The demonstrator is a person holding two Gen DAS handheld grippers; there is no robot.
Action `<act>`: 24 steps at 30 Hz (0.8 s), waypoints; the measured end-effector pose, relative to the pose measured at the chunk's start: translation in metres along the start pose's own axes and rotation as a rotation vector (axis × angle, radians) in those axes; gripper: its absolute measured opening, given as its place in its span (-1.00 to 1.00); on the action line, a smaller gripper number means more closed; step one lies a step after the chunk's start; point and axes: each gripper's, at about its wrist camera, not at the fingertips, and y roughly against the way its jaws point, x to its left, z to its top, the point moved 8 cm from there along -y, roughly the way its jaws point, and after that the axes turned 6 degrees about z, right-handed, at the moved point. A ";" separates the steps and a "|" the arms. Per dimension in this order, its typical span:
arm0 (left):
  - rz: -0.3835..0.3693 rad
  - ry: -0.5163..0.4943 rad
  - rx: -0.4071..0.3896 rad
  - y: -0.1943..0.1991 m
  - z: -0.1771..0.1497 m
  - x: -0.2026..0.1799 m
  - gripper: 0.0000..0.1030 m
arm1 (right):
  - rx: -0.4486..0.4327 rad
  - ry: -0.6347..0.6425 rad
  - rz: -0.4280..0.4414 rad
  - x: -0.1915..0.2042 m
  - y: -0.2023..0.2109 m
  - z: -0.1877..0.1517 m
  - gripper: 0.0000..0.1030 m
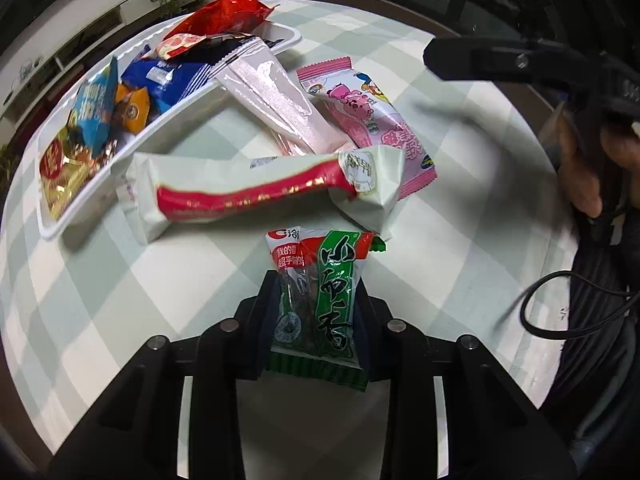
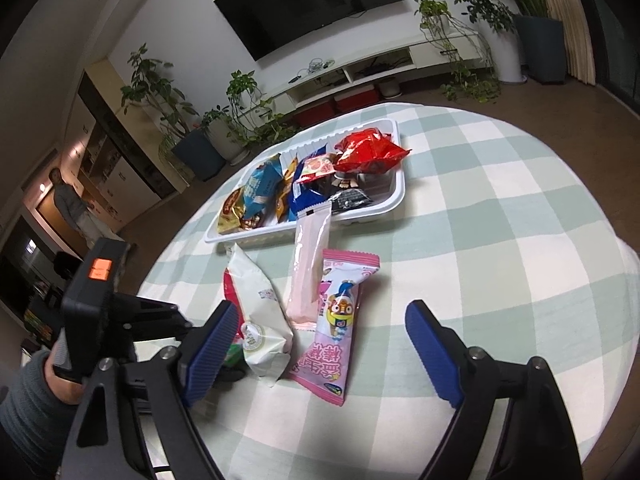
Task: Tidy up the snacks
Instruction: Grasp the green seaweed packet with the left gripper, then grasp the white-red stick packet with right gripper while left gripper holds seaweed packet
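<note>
left claw (image 1: 316, 300) clamped, right claw (image 2: 316, 344) agape

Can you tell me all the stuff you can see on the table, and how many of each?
green snack packet: one, green and red, between the left gripper's fingers
white packet with red stripe: one, on the cloth beside the tray
pink cartoon packet: one, on the cloth
pale pink long packet: one, leaning over the tray's near rim
tray: one, white, holding several snacks in red, blue, orange and gold
tablecloth: one, green and white checks
left gripper: one, black, shut on the green snack packet
right gripper: one, blue pads, open, empty
</note>
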 end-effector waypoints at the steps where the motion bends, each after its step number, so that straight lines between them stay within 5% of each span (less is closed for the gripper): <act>1: -0.011 0.024 -0.014 0.003 -0.004 0.001 -0.42 | 0.003 0.010 -0.006 0.001 -0.001 -0.001 0.60; 10: -0.061 0.220 -0.120 0.030 -0.041 0.011 -0.45 | 0.030 0.091 -0.018 0.013 -0.010 -0.007 0.52; 17: -0.020 0.439 -0.237 0.062 -0.076 0.029 -0.45 | 0.082 0.264 -0.040 0.049 -0.023 -0.010 0.52; 24: -0.007 0.542 -0.312 0.094 -0.106 0.043 -0.45 | 0.263 0.495 -0.145 0.087 -0.067 -0.011 0.45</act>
